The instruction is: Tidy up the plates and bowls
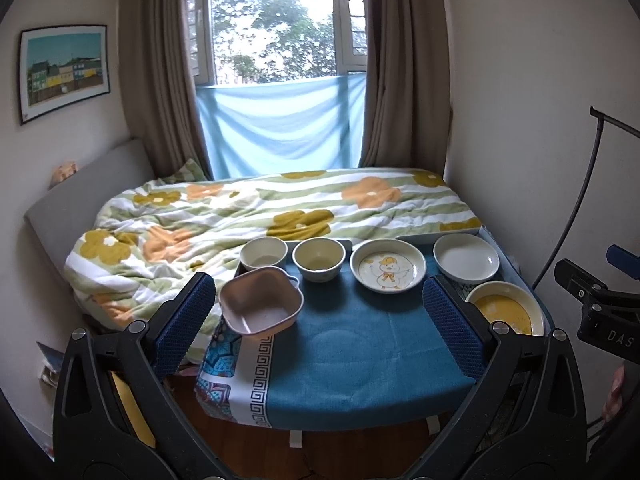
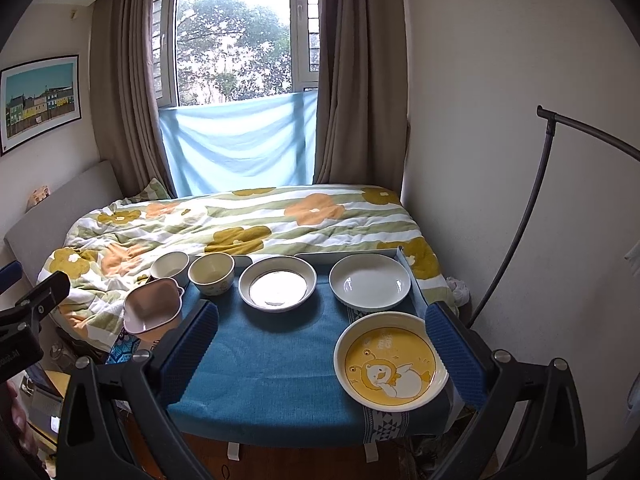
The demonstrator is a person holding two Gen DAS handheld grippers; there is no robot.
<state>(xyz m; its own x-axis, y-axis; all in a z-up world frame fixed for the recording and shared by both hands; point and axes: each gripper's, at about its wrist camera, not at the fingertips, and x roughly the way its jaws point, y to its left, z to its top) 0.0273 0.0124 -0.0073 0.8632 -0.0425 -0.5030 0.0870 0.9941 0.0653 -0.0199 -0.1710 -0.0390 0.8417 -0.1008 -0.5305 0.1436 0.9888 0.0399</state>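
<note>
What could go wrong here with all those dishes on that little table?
The pink square bowl sits at the table's left edge, seemingly overhanging the blue cloth, so a nudge might tip it off. The yellow plate lies close to the right gripper, whose fingers are wide open; a careless approach could push it toward the near edge.

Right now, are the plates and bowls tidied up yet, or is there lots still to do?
Nothing looks done yet. Three plates, the white duck plate, the plain white plate and the yellow duck plate, lie apart on the blue tablecloth. The pink square bowl and two round cream bowls sit unstacked. Both the left gripper and right gripper are open, holding nothing. All the sorting is left.
</note>
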